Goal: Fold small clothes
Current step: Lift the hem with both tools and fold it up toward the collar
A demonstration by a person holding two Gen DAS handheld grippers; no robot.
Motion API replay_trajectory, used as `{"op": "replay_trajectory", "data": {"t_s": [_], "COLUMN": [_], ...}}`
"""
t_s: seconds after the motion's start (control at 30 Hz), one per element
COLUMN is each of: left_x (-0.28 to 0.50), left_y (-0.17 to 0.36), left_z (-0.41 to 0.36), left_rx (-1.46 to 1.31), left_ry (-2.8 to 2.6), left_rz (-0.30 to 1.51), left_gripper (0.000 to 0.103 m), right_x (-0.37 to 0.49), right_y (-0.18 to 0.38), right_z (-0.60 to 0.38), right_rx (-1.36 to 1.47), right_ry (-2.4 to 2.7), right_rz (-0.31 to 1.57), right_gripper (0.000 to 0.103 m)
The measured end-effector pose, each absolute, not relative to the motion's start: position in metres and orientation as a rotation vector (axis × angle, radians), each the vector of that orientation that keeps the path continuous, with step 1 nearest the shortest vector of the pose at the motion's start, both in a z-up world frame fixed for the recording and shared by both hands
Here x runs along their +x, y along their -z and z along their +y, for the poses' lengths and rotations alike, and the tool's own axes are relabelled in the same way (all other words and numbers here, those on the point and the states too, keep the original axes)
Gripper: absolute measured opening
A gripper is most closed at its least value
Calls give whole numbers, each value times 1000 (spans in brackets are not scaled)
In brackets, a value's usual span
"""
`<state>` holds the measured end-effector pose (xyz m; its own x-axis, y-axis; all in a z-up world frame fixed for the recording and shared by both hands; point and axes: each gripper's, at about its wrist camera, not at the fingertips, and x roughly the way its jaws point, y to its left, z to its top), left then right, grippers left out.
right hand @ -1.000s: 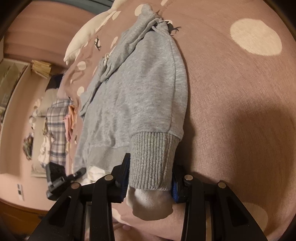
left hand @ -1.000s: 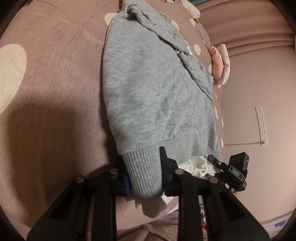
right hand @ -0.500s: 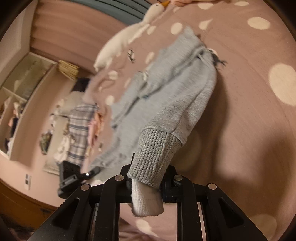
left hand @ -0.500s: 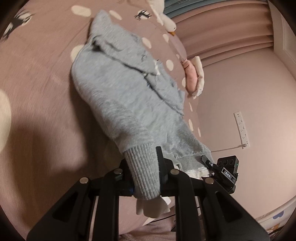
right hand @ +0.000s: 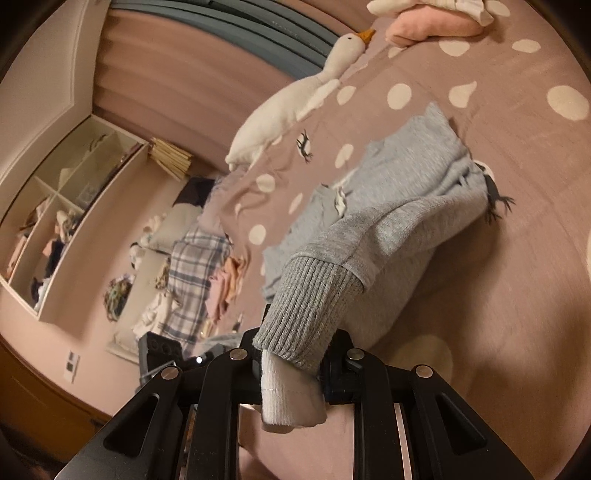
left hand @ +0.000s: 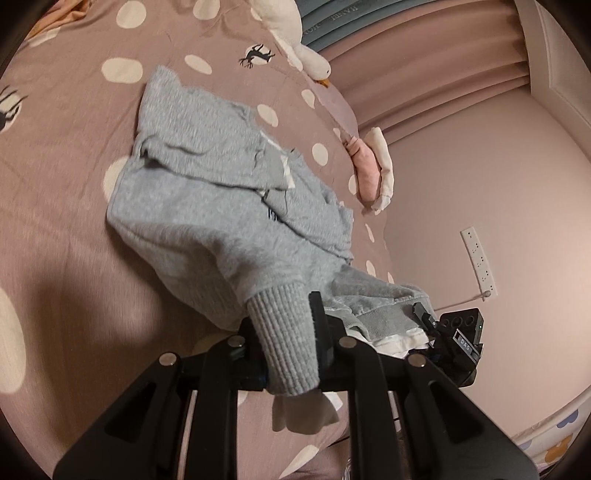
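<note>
Fold barely begun — left gripper and right gripper each pinch a cuff of the grey sweater, apparently lifting it off the bed

left gripper: jaws clamped on ribbed cuff, tilted downward | right gripper: jaws clamped on ribbed sleeve end, tilted slightly downward

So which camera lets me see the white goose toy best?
The right wrist view: the long white plush goose with an orange beak shows almost whole, lying on the pink spotted bedspread. The left wrist view catches only its head and neck at the top edge.
</note>
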<state>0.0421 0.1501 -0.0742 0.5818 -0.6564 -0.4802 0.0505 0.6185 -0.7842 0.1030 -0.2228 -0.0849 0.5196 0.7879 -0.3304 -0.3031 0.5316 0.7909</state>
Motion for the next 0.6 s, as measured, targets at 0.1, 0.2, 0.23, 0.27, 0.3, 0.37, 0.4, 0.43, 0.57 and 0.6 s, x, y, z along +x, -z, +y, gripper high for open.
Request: {"op": "replay_trajectory", "data": {"t_s": [0.1, 0.2, 0.23, 0.27, 0.3, 0.37, 0.4, 0.43, 0.57, 0.6], "left_x": [50, 62, 67, 72, 78, 89, 96, 103, 130, 138], "left_y": [66, 55, 50, 46, 42, 36, 35, 34, 35, 35], "left_z": [156, 160, 161, 162, 164, 167, 169, 171, 175, 176], "left_rx": [-803, -797, -792, -788, -785, -786, -791, -800, -813, -820], "left_ry": [468, 469, 468, 466, 464, 459, 458, 457, 441, 437], "left_rz": [841, 818, 807, 797, 787, 770, 764, 761, 763, 766], "left_gripper": [15, 15, 15, 15, 15, 15, 15, 15, 15, 15], "right_x": [111, 120, 123, 128, 131, 140, 146, 152, 173, 179], "right_y": [79, 71, 68, 63, 60, 55, 51, 47, 37, 35], "right_z": [-224, -226, -226, -227, -227, -228, -227, -227, -224, -222], "right_rx": [749, 752, 754, 752, 749, 744, 741, 737, 726, 722], "right_ry": [-737, -739, -740, -736, -734, -730, -726, -723, -716, -710], "right_rz": [735, 709, 700, 687, 678, 664, 657, 649, 631, 630], "right_gripper": [21, 21, 21, 21, 21, 21, 21, 21, 21, 21]}}
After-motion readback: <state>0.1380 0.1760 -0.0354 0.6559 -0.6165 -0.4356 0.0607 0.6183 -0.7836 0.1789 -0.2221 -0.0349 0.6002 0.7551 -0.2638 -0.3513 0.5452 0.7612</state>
